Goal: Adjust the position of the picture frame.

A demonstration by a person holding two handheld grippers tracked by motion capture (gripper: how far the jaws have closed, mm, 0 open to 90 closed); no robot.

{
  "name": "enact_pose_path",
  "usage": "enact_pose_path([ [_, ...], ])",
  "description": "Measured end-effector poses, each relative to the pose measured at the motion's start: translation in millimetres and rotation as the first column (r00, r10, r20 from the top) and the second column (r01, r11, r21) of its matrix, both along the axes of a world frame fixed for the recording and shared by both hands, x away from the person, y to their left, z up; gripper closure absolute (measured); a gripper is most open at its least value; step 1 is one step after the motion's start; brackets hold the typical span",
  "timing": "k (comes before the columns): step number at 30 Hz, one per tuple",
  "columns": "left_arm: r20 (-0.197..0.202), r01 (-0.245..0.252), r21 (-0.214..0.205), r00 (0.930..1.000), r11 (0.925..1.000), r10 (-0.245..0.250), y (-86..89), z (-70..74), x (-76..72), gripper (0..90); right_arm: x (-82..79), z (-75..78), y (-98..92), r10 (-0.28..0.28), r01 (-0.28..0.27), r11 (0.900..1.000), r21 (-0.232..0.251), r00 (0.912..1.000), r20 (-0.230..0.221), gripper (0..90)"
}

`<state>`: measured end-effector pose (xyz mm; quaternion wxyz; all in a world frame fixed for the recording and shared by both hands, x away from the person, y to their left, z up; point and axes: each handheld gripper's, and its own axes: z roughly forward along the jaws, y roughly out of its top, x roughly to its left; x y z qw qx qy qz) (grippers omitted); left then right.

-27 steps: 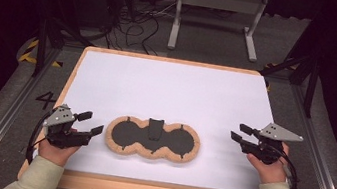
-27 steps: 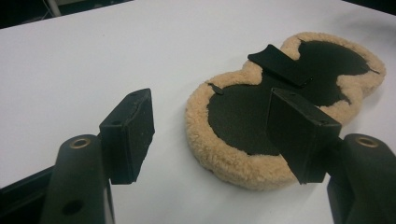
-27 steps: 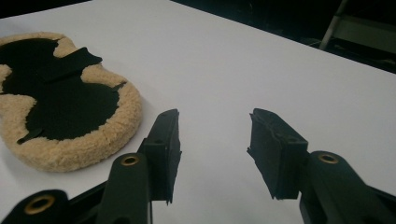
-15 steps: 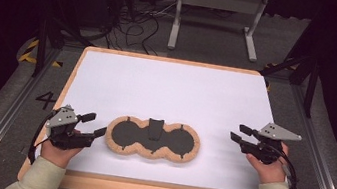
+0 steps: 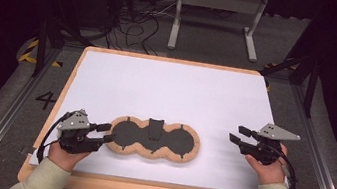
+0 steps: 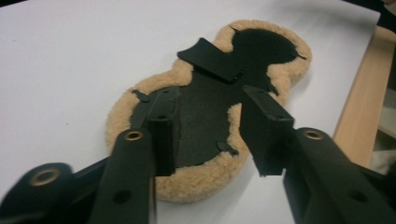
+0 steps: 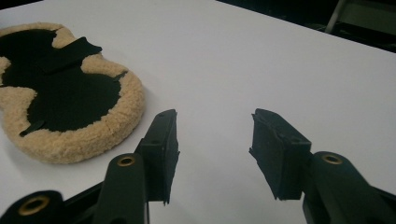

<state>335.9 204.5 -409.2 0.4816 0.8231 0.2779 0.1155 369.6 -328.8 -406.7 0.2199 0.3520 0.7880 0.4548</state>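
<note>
The tan fleece-edged pad with a black three-lobed centre [image 5: 154,139] lies flat near the front of the white-covered worktop [image 5: 172,90], and since a moment ago the left gripper [image 5: 106,132] has slid in until its spread jaws straddle the pad's near lobe without pinching it, which suggests a grasp of that end comes next. The right gripper [image 5: 238,135] has kept its place well off the pad's other end, jaws apart and empty. The only legible writing is a dark "4" [image 5: 46,100] marked on the floor left of the worktop.
</note>
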Motion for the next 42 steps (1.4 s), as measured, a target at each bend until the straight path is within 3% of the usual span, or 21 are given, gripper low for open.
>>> enact_pose_path([
  [6,-0.016,0.043,0.028,0.9990,0.9987,-0.043,-8.9,0.7,-1.2,80.8,-1.8,-0.1,1.1,-0.003,0.003,1.0000,0.000,1.0000,-0.005,50.5],
  [10,-0.041,0.112,0.040,0.9931,0.9929,-0.110,-17.4,-1.0,0.2,88.8,-3.3,-0.1,1.3,-0.002,0.002,1.0000,-0.004,1.0000,-0.003,50.5],
  [15,-0.091,0.163,0.061,0.9833,0.9847,-0.157,-23.9,-5.2,4.4,89.8,-5.3,-1.1,-1.4,-0.012,0.013,0.9999,0.005,0.9999,-0.012,50.6],
  [17,-0.111,0.186,0.075,0.9780,0.9798,-0.177,-27.2,-7.0,5.3,89.8,-5.3,-1.9,-1.8,-0.010,0.010,0.9999,0.006,0.9998,-0.015,50.7],
  [21,-0.177,0.258,0.113,0.9555,0.9595,-0.236,-35.4,-12.2,7.3,89.8,-5.6,-2.9,-0.9,-0.004,0.004,1.0000,0.005,0.9998,-0.022,51.1],
  [23,-0.210,0.271,0.139,0.9481,0.9526,-0.239,-38.6,-14.9,8.3,89.8,-5.7,-3.0,-0.3,-0.004,0.004,1.0000,0.003,0.9997,-0.024,51.1],
  [27,-0.256,0.272,0.196,0.9417,0.9421,-0.218,-43.8,-21.9,12.2,89.8,-5.4,-3.3,0.4,-0.002,0.002,1.0000,0.005,0.9996,-0.027,51.1],
  [29,-0.266,0.265,0.212,0.9418,0.9407,-0.206,-45.0,-23.8,12.6,89.8,-5.3,-3.3,0.4,-0.003,0.003,1.0000,0.005,0.9996,-0.028,51.1],
  [30,-0.286,0.263,0.216,0.9377,0.9402,-0.197,-45.8,-25.0,12.0,89.8,-5.1,-3.5,0.4,-0.002,0.002,1.0000,0.007,0.9995,-0.031,51.2],
  [31,-0.284,0.261,0.226,0.9392,0.9384,-0.193,-46.7,-26.5,12.8,89.8,-4.8,-3.7,0.4,-0.001,0.001,1.0000,0.004,0.9996,-0.030,51.3],
  [40,-0.327,0.273,0.258,0.9272,0.9267,-0.182,-51.4,-32.9,15.5,89.7,-4.6,-5.8,4.1,0.007,-0.007,0.9999,-0.009,0.9992,-0.040,51.3],
  [42,-0.331,0.270,0.265,0.9271,0.9256,-0.176,-51.8,-33.7,16.1,89.5,-4.8,-6.0,5.4,0.010,-0.011,0.9999,-0.011,0.9992,-0.040,51.3],
])
